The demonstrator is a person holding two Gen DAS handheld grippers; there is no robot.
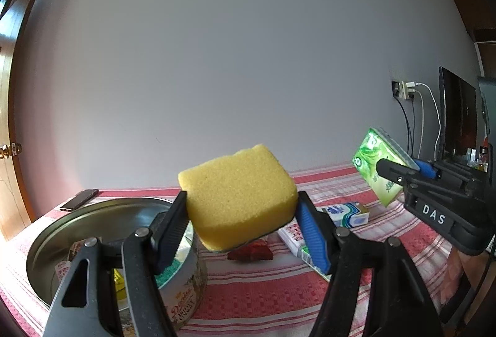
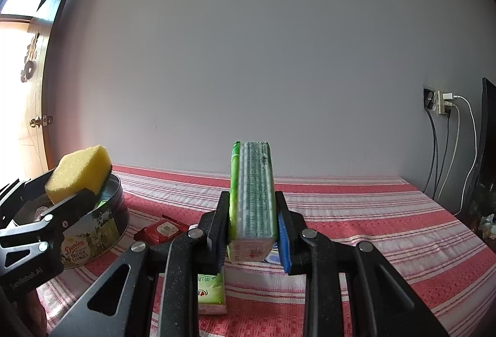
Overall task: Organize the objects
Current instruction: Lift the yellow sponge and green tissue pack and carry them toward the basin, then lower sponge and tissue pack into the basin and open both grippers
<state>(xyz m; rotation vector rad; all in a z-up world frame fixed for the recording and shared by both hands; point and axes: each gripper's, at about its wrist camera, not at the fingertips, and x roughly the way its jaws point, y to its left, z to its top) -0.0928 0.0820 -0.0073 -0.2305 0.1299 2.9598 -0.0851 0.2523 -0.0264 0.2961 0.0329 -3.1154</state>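
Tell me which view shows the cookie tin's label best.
The right wrist view: the cookie tin stands to the left with its side wall in view, and the "Butter Cookies" label is readable. In the left wrist view the cookie tin sits behind the left hand-held gripper, which holds the yellow sponge; only a sliver of label shows.

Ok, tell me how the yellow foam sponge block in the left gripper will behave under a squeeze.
The yellow foam sponge block is porous, so it probably compresses easily and weighs little. The left gripper holds it aloft by its sides without visible sag, so it seems fairly springy. Its rough surface likely resists slipping.
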